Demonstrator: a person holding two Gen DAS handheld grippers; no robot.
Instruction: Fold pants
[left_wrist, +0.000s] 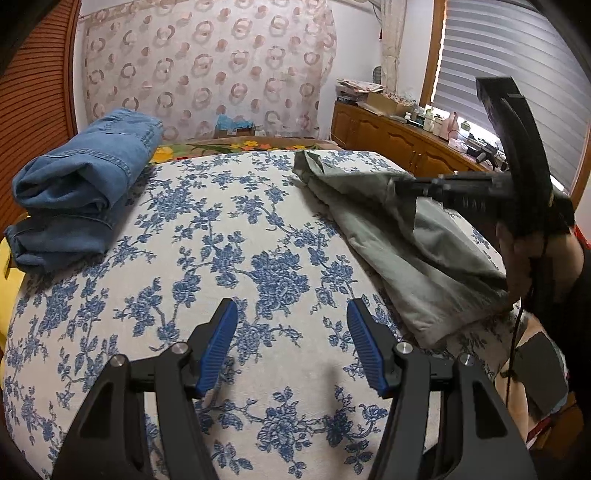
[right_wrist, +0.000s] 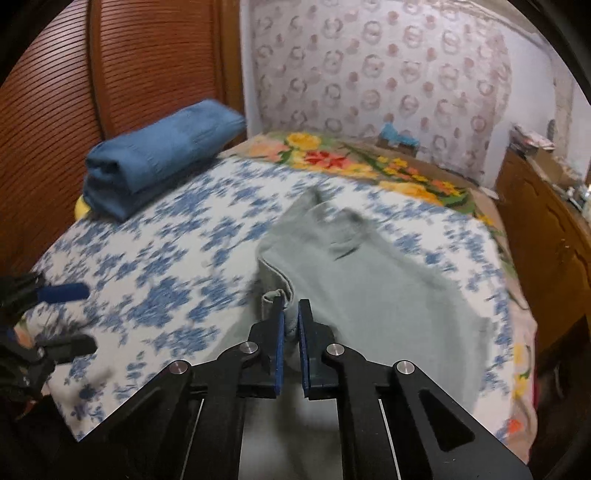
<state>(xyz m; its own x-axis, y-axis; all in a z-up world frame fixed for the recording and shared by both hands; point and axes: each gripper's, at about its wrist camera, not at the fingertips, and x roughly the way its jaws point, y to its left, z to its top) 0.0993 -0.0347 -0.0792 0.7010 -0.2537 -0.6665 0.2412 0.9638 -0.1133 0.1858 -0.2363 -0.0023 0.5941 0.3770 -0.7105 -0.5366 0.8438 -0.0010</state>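
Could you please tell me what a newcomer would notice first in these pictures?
Probably the grey-green pants lying on the blue-flowered bedspread, with the right hand-held gripper shut on a fold at their near edge. Next, the folded blue jeans at the far left corner, and the left hand-held gripper open over bare bedspread.

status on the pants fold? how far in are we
Done: blue jeans sit folded in a stack at the bed's far left corner. In hand: the right gripper is shut on an edge of the grey-green pants, which lie rumpled on the floral bedspread. Left: their folds. The left gripper is open, holding nothing.
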